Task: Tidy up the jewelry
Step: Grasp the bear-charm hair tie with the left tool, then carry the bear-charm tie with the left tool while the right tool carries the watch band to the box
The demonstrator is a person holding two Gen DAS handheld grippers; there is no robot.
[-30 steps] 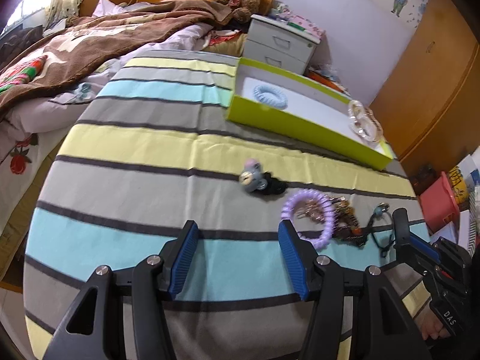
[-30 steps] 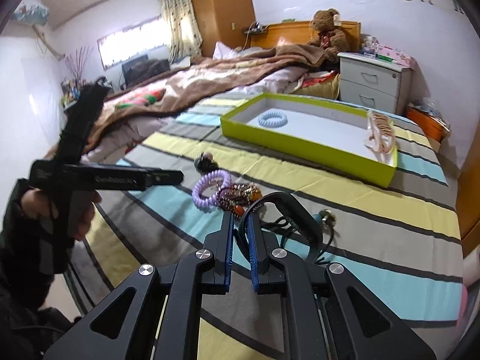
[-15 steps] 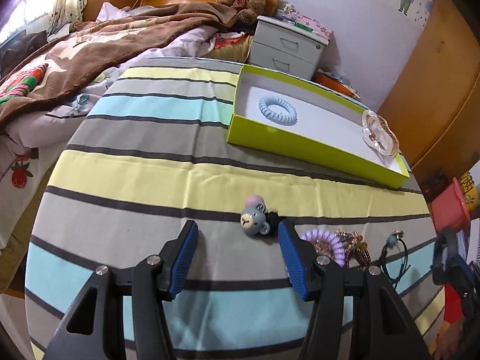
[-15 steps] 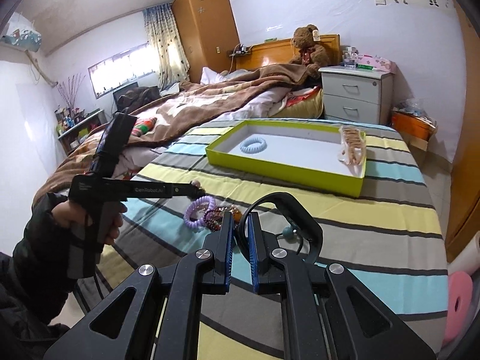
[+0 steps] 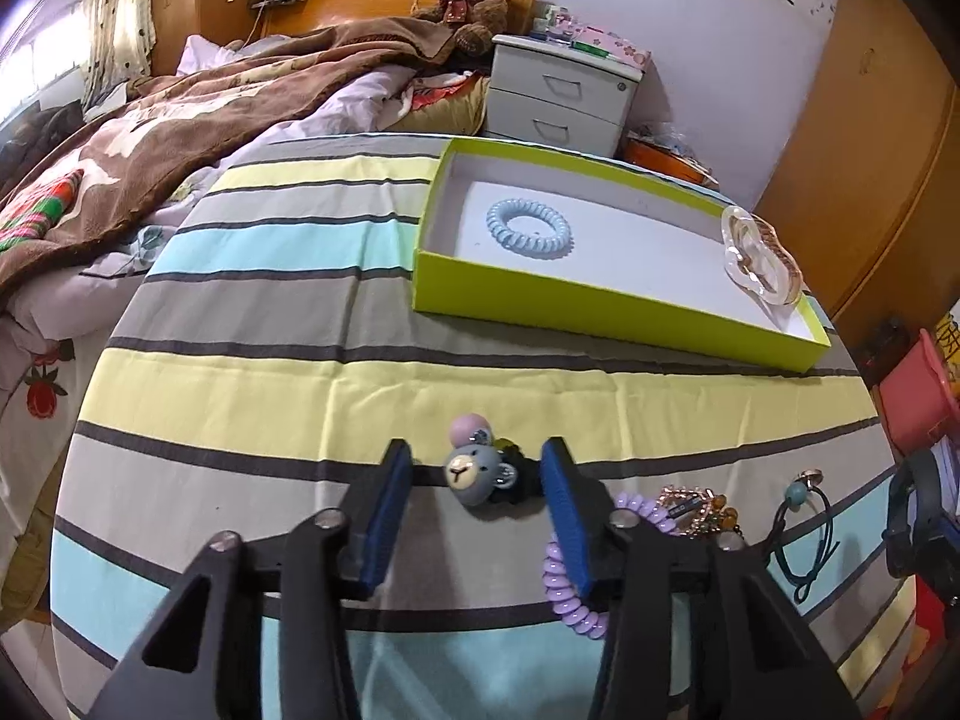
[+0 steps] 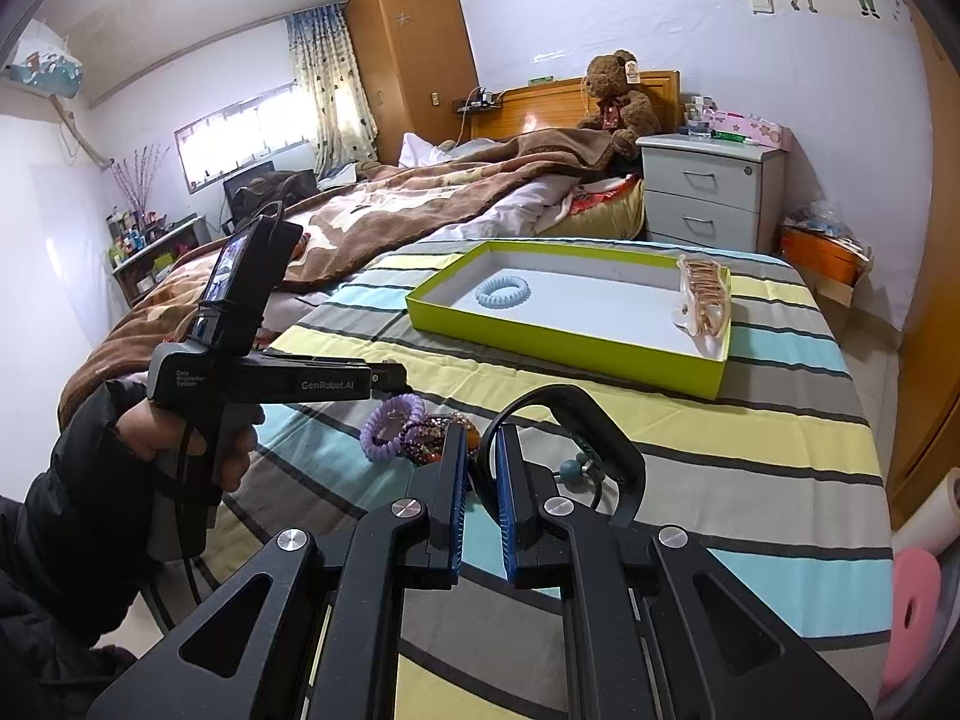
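Observation:
A grey bear hair tie (image 5: pixel 471 474) with a pink ball lies on the striped cloth, between the pads of my left gripper (image 5: pixel 477 447). Its jaws are closing; a gap shows beside the left pad. My right gripper (image 6: pixel 481 432) is shut on the end of a black headband (image 6: pixel 570 399), raised over the cloth. A purple spiral tie (image 5: pixel 564 594), a beaded bracelet heap (image 5: pixel 696 510) and a teal elastic (image 5: pixel 804 534) lie right of the bear. The green box (image 5: pixel 600 306) holds a blue spiral tie (image 5: pixel 528 227) and a clear hair clip (image 5: pixel 759 258).
A grey nightstand (image 6: pixel 711 192) stands behind the box. Left of the cloth is a bed with a brown blanket (image 5: pixel 198 120) and a teddy bear (image 6: pixel 618 99). A red bin (image 5: pixel 918 396) sits past the right edge. A hand (image 6: pixel 180 438) holds the left gripper.
My left gripper has moved forward over the cloth until the bear hair tie sits between its pads, and its jaws have narrowed. The right gripper keeps hold of the headband, tilted up slightly.

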